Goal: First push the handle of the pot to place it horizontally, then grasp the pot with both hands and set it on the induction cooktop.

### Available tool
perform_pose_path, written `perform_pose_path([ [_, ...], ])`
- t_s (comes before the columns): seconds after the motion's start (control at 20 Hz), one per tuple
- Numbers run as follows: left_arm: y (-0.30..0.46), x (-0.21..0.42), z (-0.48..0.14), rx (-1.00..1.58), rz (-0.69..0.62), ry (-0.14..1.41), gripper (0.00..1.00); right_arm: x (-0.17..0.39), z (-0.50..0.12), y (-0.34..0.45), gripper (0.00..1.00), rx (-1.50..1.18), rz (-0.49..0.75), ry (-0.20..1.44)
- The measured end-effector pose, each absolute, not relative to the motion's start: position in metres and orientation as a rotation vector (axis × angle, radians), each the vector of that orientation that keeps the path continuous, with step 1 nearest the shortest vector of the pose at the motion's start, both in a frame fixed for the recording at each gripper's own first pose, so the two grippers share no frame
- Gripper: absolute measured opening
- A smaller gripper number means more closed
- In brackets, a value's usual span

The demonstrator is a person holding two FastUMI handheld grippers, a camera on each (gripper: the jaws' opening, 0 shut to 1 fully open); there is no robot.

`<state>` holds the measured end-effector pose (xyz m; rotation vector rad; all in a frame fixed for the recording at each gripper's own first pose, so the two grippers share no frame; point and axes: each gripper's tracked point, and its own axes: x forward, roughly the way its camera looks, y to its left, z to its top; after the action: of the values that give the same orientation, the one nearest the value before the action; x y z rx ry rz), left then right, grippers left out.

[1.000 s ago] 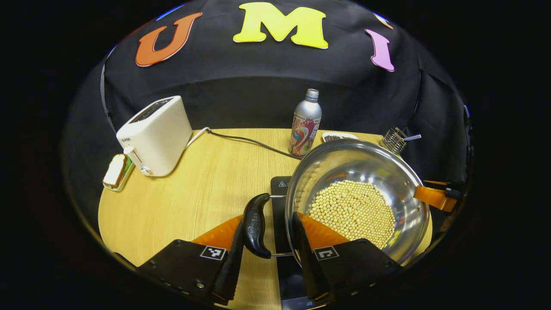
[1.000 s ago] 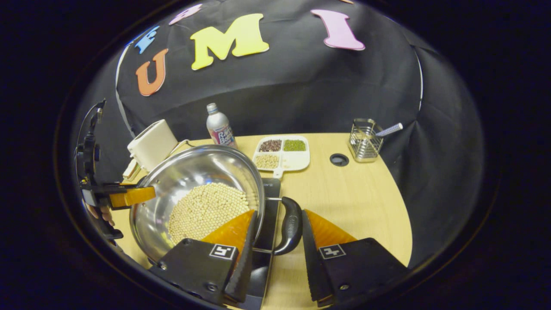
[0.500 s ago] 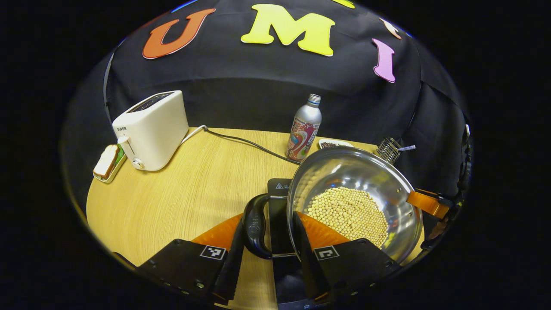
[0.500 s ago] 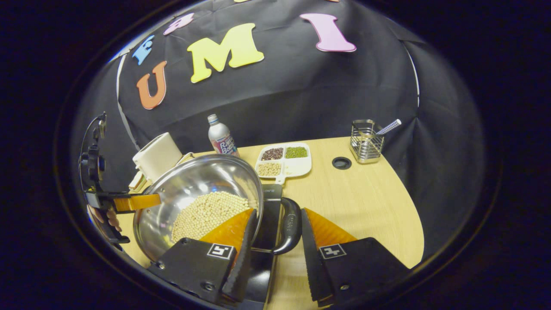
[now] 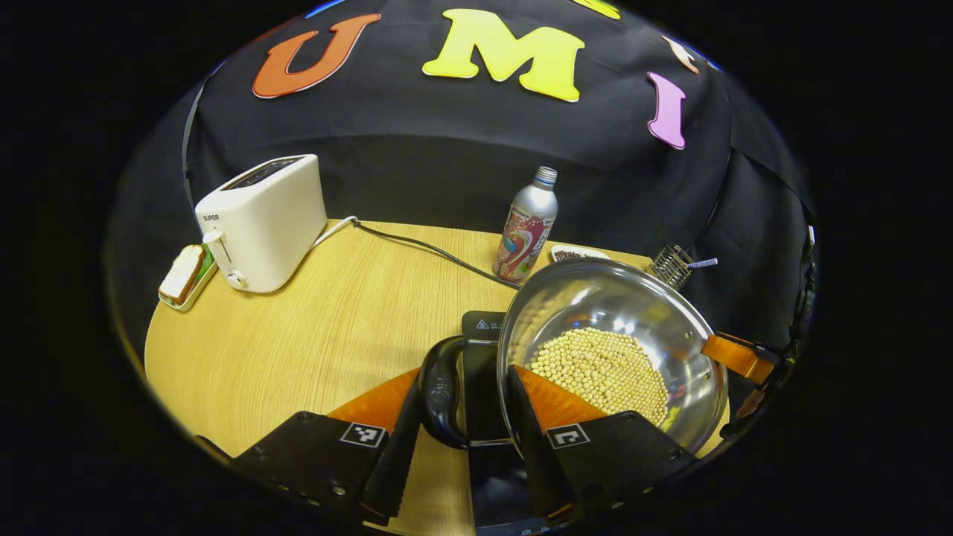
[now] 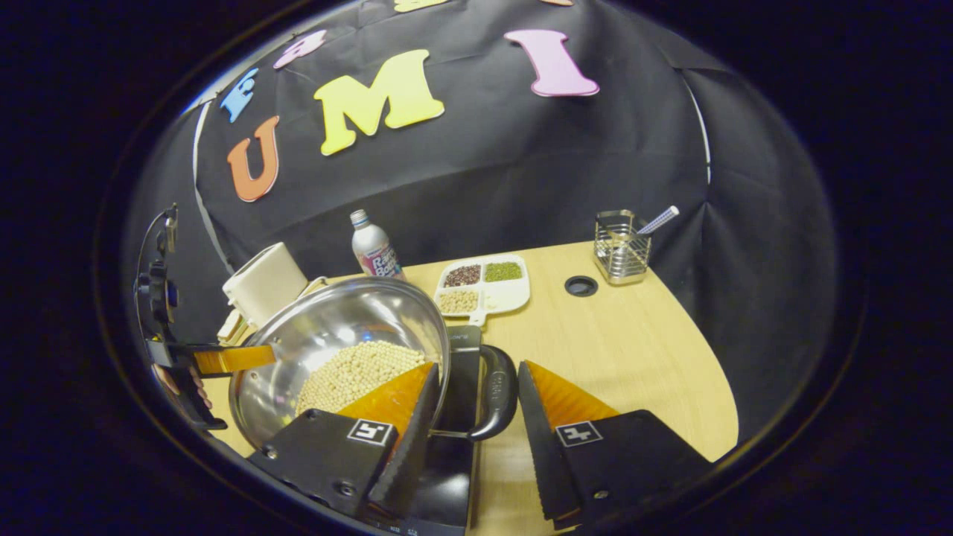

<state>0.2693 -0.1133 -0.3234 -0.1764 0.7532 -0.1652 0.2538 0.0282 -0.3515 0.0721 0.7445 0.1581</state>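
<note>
A steel pot [image 5: 610, 298] [image 6: 350, 320] holding soybeans [image 5: 603, 368] sits level over the black induction cooktop [image 5: 482, 350] [image 6: 461, 372]. I cannot tell whether it touches the cooktop. My left gripper [image 5: 461, 376] is shut across the pot's black left handle [image 5: 439, 387], one finger outside the loop, the other inside the pot wall. My right gripper [image 6: 478, 368] grips the right handle [image 6: 500, 394] the same way. Each gripper also appears at the pot's far rim in the other view: the right gripper [image 5: 733, 356] and the left gripper [image 6: 223, 359].
A white toaster [image 5: 260, 223] with its cord [image 5: 424, 249], a bread slice on a small plate [image 5: 182, 274] and a metal bottle [image 5: 525, 227] stand at the back left. A divided tray of beans [image 6: 484, 283], a cable hole [image 6: 581, 286] and a wire holder [image 6: 622, 246] lie back right.
Both grippers have come down with the pot in them, bringing it lower over the cooktop. Their hold on the handles is unchanged.
</note>
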Motion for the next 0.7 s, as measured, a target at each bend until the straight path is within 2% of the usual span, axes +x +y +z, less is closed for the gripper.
perform_pose_path([
  [0.05,-0.111,0.267,-0.321,-0.179,-0.152,0.747,0.69,0.249,-0.347,0.028,0.67,0.055,0.154,0.723],
  [0.1,-0.107,0.266,-0.318,-0.176,-0.144,0.731,0.67,0.244,-0.341,0.027,0.73,0.035,0.152,0.692],
  [0.15,-0.106,0.264,-0.314,-0.176,-0.139,0.718,0.89,0.239,-0.333,0.026,0.72,0.021,0.143,0.661],
  [0.2,-0.104,0.261,-0.310,-0.176,-0.134,0.702,0.92,0.234,-0.325,0.028,0.70,0.012,0.149,0.629],
  [0.25,-0.102,0.257,-0.305,-0.178,-0.128,0.684,0.94,0.228,-0.318,0.030,0.77,0.010,0.155,0.604],
  [0.45,-0.102,0.235,-0.282,-0.182,-0.132,0.601,0.96,0.200,-0.292,0.032,0.89,0.017,0.163,0.538],
  [0.5,-0.103,0.228,-0.276,-0.177,-0.134,0.582,0.84,0.192,-0.285,0.033,0.93,0.015,0.167,0.521],
  [0.55,-0.104,0.220,-0.267,-0.176,-0.134,0.552,0.96,0.183,-0.278,0.032,0.93,0.012,0.167,0.503],
  [0.7,-0.109,0.196,-0.235,-0.183,-0.150,0.444,0.96,0.155,-0.262,0.032,0.93,0.010,0.172,0.466],
])
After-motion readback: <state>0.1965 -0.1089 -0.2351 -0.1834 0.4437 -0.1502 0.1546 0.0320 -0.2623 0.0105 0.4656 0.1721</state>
